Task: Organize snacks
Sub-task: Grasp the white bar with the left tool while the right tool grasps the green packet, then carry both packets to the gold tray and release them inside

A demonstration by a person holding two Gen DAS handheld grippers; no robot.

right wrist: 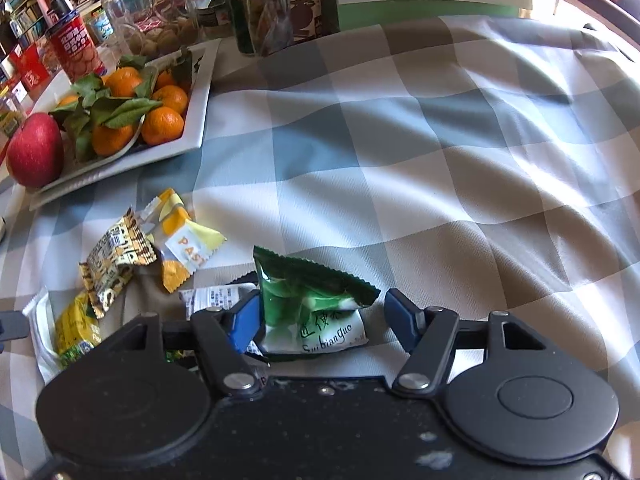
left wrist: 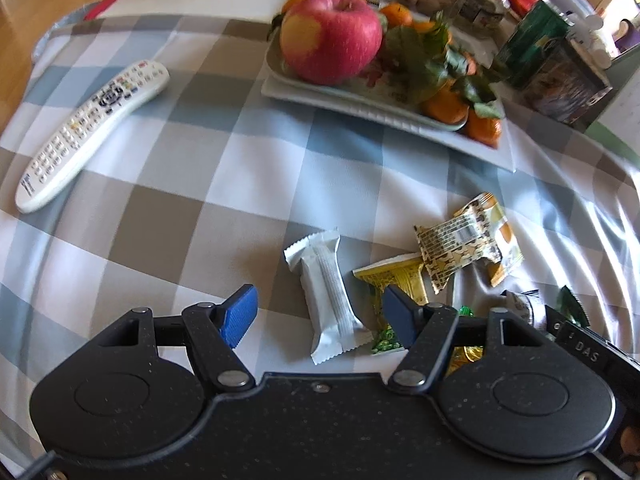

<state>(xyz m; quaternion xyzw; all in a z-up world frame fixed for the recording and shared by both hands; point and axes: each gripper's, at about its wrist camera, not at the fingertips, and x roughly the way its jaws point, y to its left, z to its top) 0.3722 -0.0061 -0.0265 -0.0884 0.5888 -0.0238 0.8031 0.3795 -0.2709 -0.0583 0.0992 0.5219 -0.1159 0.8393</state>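
Several wrapped snacks lie in a loose heap on the checked tablecloth (left wrist: 208, 208). A white bar packet (left wrist: 330, 296) lies between the fingers of my left gripper (left wrist: 318, 318), which is open and touches neither side of it. Beside the right finger are a yellow packet (left wrist: 400, 280), a brown patterned packet (left wrist: 456, 248) and an orange-and-white one (left wrist: 502, 236). My right gripper (right wrist: 322, 322) is open around a green-and-white packet (right wrist: 308, 304). Its left pad (right wrist: 244, 322) is at the packet's edge and the right pad (right wrist: 400, 320) stands apart. A white printed packet (right wrist: 216, 296) lies partly under it.
A white plate (left wrist: 360, 108) with a red apple (left wrist: 330, 36) and leafy tangerines (right wrist: 160, 124) stands behind the snacks. A white remote control (left wrist: 92, 132) lies at the left. Jars and tins (right wrist: 264, 4) line the back. The cloth at the right is wrinkled (right wrist: 460, 180).
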